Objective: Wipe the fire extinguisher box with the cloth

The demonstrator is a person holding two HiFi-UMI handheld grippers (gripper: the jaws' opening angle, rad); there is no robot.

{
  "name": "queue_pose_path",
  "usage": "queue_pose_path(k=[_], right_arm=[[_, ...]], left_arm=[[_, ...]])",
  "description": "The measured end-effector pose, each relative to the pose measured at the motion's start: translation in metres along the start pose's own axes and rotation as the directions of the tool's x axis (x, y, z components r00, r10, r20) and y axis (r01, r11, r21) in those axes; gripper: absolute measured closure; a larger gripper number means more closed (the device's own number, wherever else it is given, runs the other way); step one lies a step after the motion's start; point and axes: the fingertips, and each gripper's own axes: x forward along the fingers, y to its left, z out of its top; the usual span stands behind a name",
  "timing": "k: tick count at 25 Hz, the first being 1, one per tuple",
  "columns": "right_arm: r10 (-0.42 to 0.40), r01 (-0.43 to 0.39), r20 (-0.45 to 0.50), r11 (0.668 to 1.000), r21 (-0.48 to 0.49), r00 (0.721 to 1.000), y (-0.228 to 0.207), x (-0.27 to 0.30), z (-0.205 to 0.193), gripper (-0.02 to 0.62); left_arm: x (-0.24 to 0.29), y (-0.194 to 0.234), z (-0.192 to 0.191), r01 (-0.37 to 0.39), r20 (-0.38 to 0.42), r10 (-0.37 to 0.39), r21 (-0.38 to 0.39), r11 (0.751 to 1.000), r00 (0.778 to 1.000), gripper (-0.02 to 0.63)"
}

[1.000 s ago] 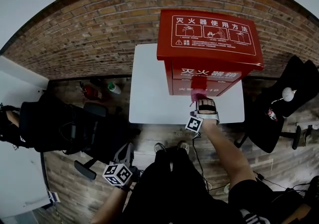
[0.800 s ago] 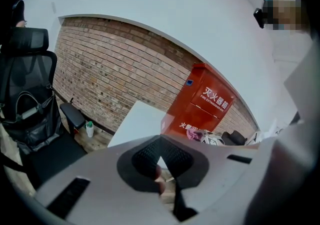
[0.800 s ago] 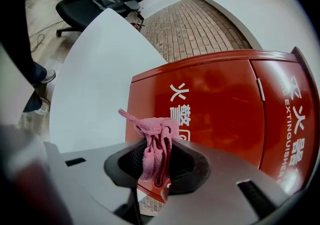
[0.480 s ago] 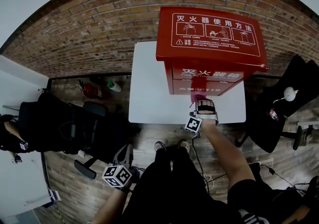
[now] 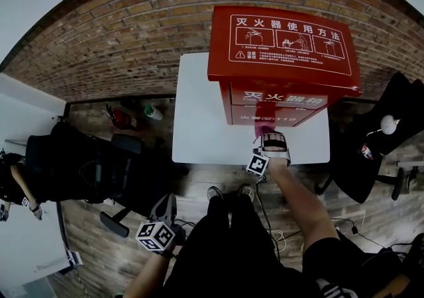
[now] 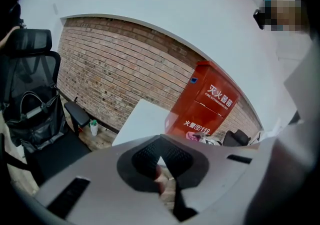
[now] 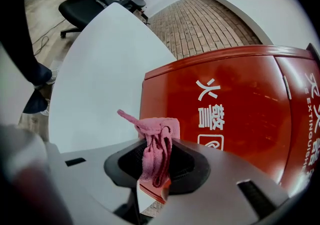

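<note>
A: Right tongs (image 5: 268, 132) clenched on the pink cloth (image 7: 157, 136), held at the lower front of the box (image 5: 275, 108), which stands on the table (image 5: 199, 111)
B: It should press flat and sweep sideways under the overhanging lid (image 5: 285, 38), judging by this. Left tongs (image 5: 165, 207)?
A: Closed on nothing, down by the person's legs (image 5: 225, 237). Chairs (image 5: 99, 171) flank the table; nothing blocks the box
</note>
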Motion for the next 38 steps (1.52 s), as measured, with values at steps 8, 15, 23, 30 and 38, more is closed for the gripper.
queue_pose_path(k=[8, 15, 23, 30, 38], right_arm=[[0.046, -0.046, -0.02, 0.999, -0.022, 0.999, 0.022, 0.014, -0.003, 0.489], [0.038, -0.039, -0.028, 0.999, -0.025, 0.999, 0.031, 0.026, -0.004, 0.489], [0.18, -0.188, -0.094, 0.978, -0.087, 0.979, 0.066, 0.037, -0.016, 0.489], [0.076, -0.08, -0.061, 0.995, -0.067, 0.995, 0.057, 0.046, -0.01, 0.489], [0.159, -0.167, -0.068, 0.979, -0.119, 0.985, 0.074, 0.043, -0.018, 0.489]], left_arm=[[-0.002, 0.004, -0.006, -0.017, -0.01, 0.017, 0.0, 1.0, 1.0, 0.588], [-0.005, 0.006, -0.009, -0.031, -0.015, 0.031, 0.006, 0.999, 0.999, 0.588], [-0.015, 0.007, -0.007, -0.051, -0.007, 0.051, 0.004, 0.999, 0.999, 0.588], [-0.028, 0.012, -0.011, -0.086, 0.01, 0.086, -0.001, 0.996, 0.996, 0.588], [-0.024, 0.007, -0.029, -0.107, 0.008, 0.107, -0.022, 0.994, 0.994, 0.588]])
